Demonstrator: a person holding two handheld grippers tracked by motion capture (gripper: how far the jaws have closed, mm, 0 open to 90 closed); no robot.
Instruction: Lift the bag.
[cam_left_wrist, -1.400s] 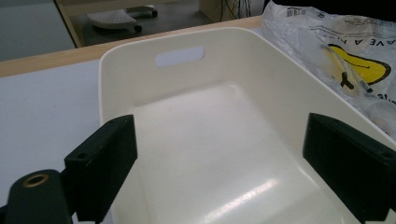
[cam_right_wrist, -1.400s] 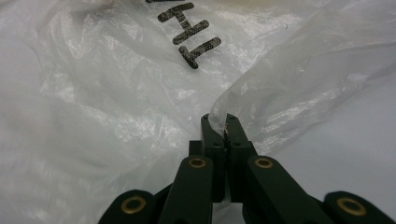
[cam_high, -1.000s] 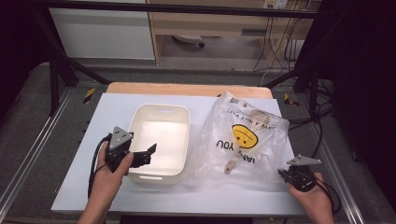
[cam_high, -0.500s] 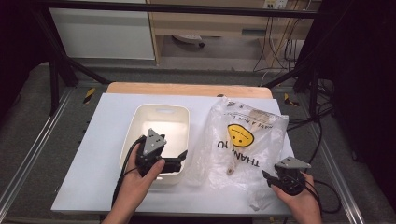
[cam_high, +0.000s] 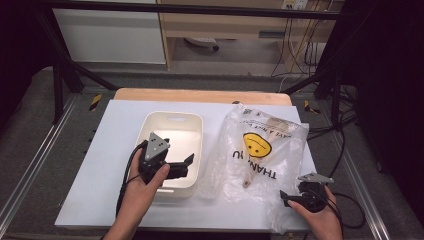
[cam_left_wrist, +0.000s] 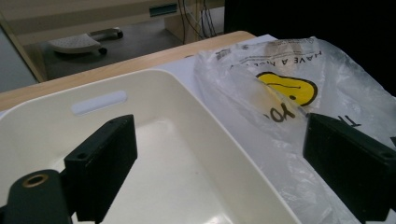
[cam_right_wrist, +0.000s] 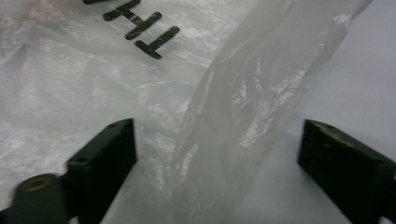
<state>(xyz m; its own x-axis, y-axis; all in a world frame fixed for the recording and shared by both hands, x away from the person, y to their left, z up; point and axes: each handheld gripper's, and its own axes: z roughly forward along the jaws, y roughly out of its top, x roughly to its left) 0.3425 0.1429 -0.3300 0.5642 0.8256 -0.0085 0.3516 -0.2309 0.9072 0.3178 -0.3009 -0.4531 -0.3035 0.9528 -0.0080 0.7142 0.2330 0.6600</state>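
A clear plastic bag (cam_high: 260, 155) with a yellow smiley face and black lettering lies on the right half of the white table (cam_high: 115, 150). A cream plastic bin (cam_high: 172, 131) stands to its left. My left gripper (cam_high: 188, 165) hovers open over the bin's near right part and points toward the bag. In the left gripper view its jaws (cam_left_wrist: 217, 135) stand wide, with the bin (cam_left_wrist: 154, 77) and the bag (cam_left_wrist: 289, 88) beyond. My right gripper (cam_high: 284, 199) sits at the bag's near right corner. Its jaws (cam_right_wrist: 217, 135) have just been opening; a loose fold of bag (cam_right_wrist: 224, 121) stands between them, untouched by the pads.
Something small and tan (cam_high: 246, 182) lies inside the bag. A wooden edge (cam_high: 200, 95) runs along the table's far side. Cables (cam_high: 345, 150) trail off to the right, and metal rails (cam_high: 35, 165) flank the table. The table's left part is bare white.
My left hand moved right, from the bin's near left corner to over its near right part. My right gripper let go of the bag's corner, opened, and shifted slightly left.
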